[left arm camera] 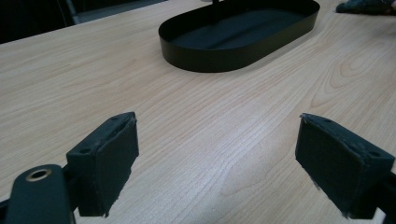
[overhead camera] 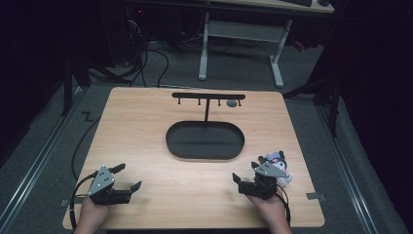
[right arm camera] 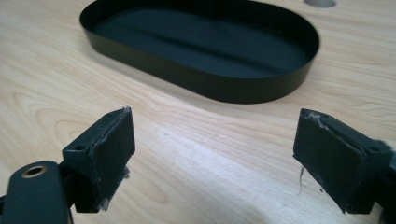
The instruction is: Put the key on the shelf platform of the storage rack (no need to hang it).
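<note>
1. Plush toy [overhead camera: 277,165] lies on the bench [overhead camera: 146,146] just beside your right gripper [overhead camera: 247,176], on that gripper's outer side and near the bench's right edge; it looks like a small stuffed figure in dark, white and pink, partly hidden behind the gripper's grey plate.
2. Your right gripper rests at the near edge with its jaws wide apart and nothing between them; in the right gripper view bare wood lies between the pads.
3. Your left gripper [overhead camera: 127,176] sits at the near left, well apart from the toy; its jaws are likewise spread wide and empty.
4. Expect the toy to be light, soft and yielding; it should compress under the pads rather than slip, and it is not fragile; take it across the body or head, where the stuffing is thickest, not by an ear or a loose trim.
5. Farther out, the black oval tray [overhead camera: 204,155] sits mid-bench, empty as far as you can see.
6. Behind it stands a black T-shaped rack [overhead camera: 208,96] with small pegs under its bar.
</note>
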`<state>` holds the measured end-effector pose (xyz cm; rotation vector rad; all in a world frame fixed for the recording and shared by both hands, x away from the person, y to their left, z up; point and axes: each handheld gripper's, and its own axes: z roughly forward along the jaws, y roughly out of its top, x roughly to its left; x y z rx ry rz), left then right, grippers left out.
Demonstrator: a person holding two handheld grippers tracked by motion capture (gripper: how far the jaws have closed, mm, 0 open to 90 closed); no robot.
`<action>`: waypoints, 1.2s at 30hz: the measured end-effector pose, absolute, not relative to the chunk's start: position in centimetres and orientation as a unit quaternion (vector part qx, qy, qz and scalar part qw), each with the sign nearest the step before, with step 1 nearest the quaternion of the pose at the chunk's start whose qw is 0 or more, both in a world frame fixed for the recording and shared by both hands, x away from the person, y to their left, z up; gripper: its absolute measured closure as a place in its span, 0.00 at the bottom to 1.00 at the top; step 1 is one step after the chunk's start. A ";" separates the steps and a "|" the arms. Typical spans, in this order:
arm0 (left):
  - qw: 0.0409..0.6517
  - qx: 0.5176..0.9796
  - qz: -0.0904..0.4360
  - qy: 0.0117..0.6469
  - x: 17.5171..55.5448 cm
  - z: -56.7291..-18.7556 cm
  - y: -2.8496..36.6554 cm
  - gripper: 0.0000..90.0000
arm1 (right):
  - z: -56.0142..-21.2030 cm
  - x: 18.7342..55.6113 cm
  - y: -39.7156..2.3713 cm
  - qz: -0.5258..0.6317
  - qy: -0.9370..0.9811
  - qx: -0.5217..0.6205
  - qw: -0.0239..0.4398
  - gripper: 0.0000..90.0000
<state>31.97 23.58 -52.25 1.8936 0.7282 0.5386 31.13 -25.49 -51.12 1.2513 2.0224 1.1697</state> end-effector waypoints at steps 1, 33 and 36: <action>0.496 0.784 0.223 0.300 32.0 -52.2 23.5 0.15 | -51.2 31.1 -25.6 0.429 0.739 0.459 0.244 0.14; 0.484 0.796 0.219 0.290 32.1 -52.4 22.6 0.15 | -52.0 31.2 -25.5 0.375 0.749 0.477 0.266 0.16; 0.483 0.797 0.219 0.289 32.1 -52.4 22.5 0.15 | -52.1 31.3 -25.4 0.358 0.749 0.490 0.266 0.16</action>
